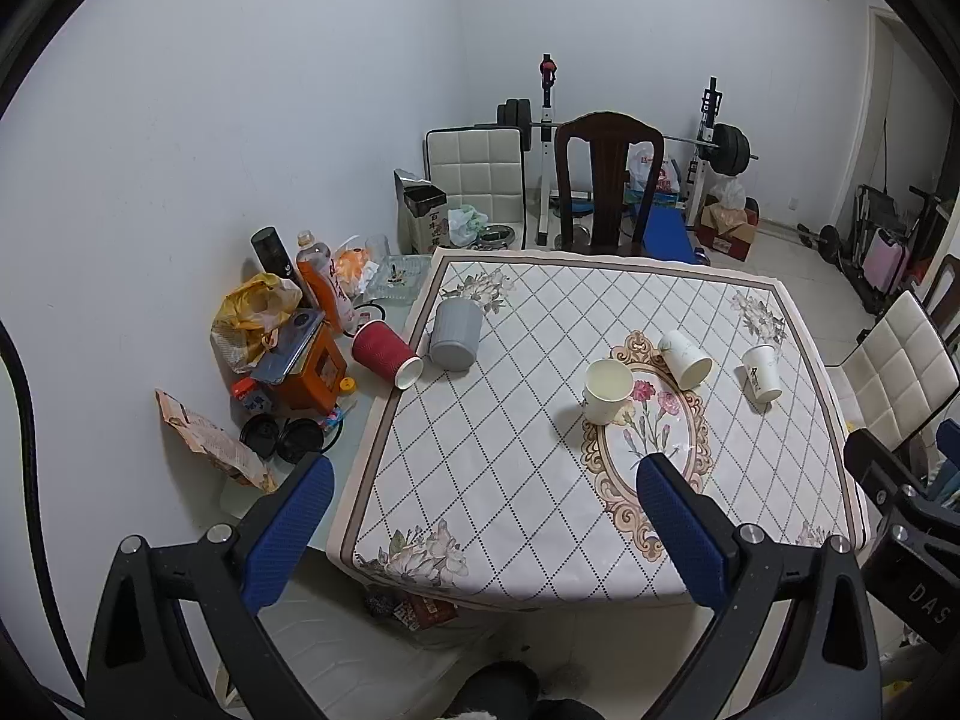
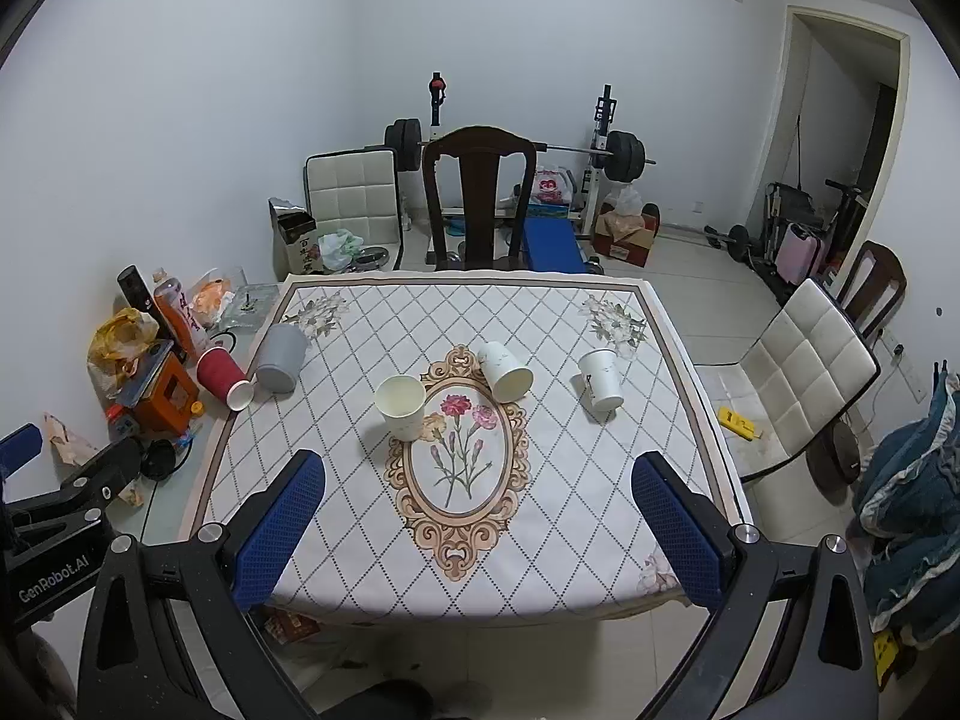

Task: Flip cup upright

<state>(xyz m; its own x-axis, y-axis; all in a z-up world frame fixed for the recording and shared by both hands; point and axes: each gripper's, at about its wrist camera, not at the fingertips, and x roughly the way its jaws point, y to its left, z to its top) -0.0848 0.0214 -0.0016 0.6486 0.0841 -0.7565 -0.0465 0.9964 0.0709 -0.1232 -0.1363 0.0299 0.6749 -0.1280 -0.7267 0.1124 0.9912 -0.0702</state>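
Observation:
Several cups sit on a floral tablecloth (image 1: 510, 480) (image 2: 360, 510). A white paper cup (image 1: 607, 390) (image 2: 401, 407) stands upright near the centre. Two white paper cups lie on their sides: one (image 1: 685, 358) (image 2: 505, 371) at the medallion's top, one (image 1: 761, 373) (image 2: 600, 387) further right. A grey cup (image 1: 456, 333) (image 2: 281, 356) and a red cup (image 1: 386, 353) (image 2: 222, 378) lie tipped at the left edge. My left gripper (image 1: 486, 474) and right gripper (image 2: 479, 471) are both open and empty, held above the table's near edge.
Clutter of bottles, bags, a box and lids (image 1: 288, 360) (image 2: 144, 372) crowds the table's left strip by the wall. A dark wooden chair (image 1: 606, 180) (image 2: 477, 198) stands at the far side, a white chair (image 2: 798, 372) at the right. Weights stand behind.

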